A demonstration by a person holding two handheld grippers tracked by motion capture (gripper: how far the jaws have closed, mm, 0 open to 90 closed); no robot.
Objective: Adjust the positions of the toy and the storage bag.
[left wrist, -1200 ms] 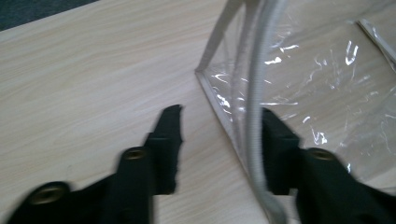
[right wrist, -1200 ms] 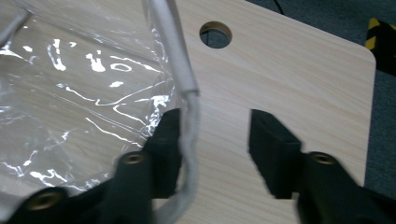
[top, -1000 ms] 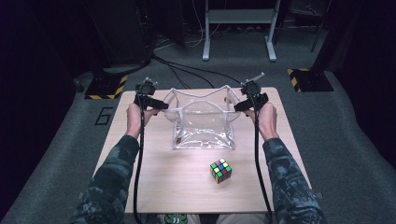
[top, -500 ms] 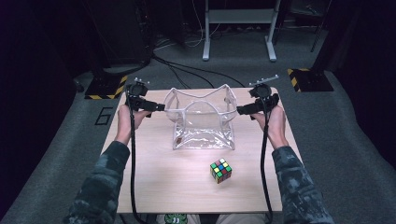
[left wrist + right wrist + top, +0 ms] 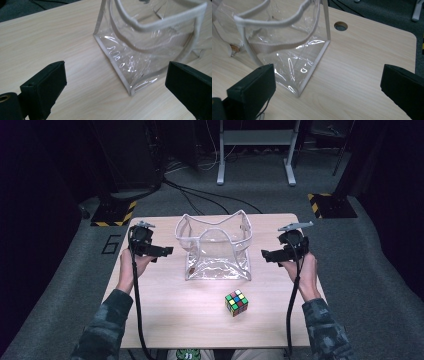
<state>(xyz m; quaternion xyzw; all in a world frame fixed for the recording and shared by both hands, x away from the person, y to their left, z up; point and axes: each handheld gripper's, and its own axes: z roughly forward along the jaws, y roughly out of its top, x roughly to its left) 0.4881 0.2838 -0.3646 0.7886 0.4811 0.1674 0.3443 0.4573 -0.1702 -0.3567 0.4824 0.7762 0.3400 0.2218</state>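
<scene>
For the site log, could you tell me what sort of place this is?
Probably a lab or recording studio: a small wooden table on grey carpet, hazard-striped stand bases, floor cables and a metal frame behind.

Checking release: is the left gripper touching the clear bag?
Apart. The high view shows bare table between the left gripper and the clear bag; its jaws stand open.

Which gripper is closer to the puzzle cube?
The right gripper: the cube lies on the right half of the table, farther from the left gripper. Both stand open beside the clear bag.
</scene>
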